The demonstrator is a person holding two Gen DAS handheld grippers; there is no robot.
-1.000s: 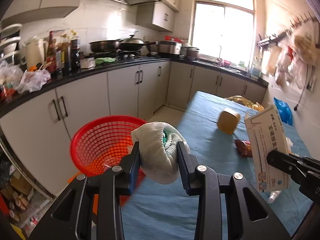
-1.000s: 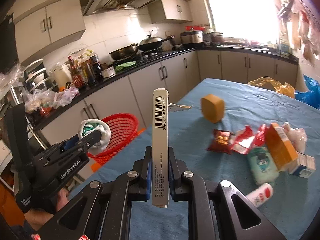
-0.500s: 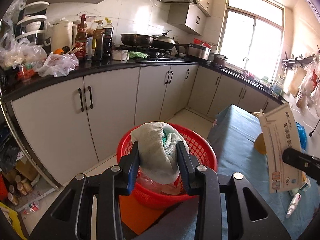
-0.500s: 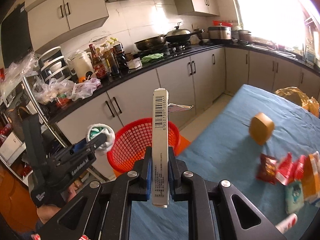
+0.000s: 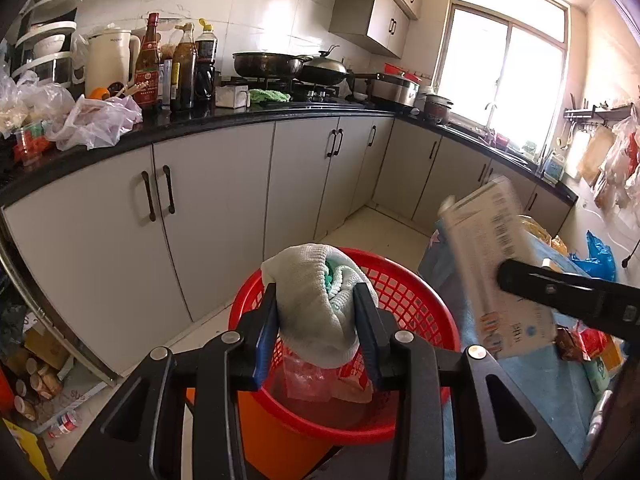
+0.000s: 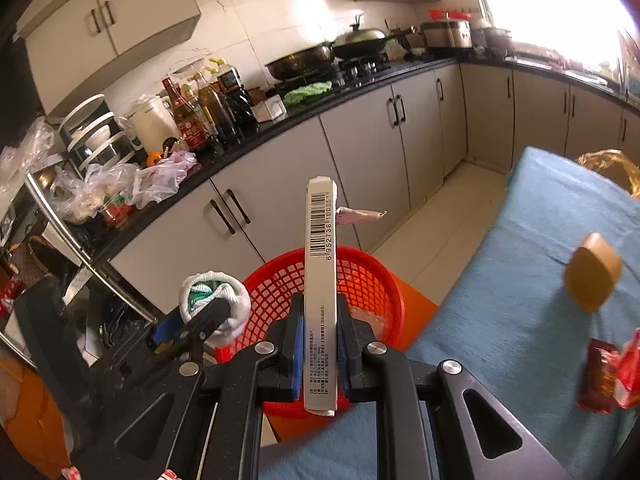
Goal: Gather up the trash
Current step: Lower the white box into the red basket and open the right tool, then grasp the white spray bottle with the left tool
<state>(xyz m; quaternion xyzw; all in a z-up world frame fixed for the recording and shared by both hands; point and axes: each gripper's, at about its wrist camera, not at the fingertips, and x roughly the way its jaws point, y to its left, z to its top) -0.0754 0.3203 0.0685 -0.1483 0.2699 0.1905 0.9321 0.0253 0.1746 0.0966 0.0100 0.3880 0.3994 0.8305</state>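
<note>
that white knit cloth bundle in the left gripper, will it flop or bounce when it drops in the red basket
The white knit bundle bulges and sags around the left gripper fingers, whose jaws are opening, so it is probably soft and floppy. It looks light. Landing on the crumpled bags in the red basket, it should settle without bouncing or rolling.

The balled white sock [image 5: 316, 312], green showing in its folds, sits between my left gripper's [image 5: 316, 320] opening jaws, above the red mesh basket [image 5: 408, 300]. That basket already holds crumpled clear and red wrappers [image 5: 320, 380]. My right gripper [image 6: 320, 344] clamps a slim white barcoded carton [image 6: 320, 280] upright, narrow edge toward me, before the basket.
</note>
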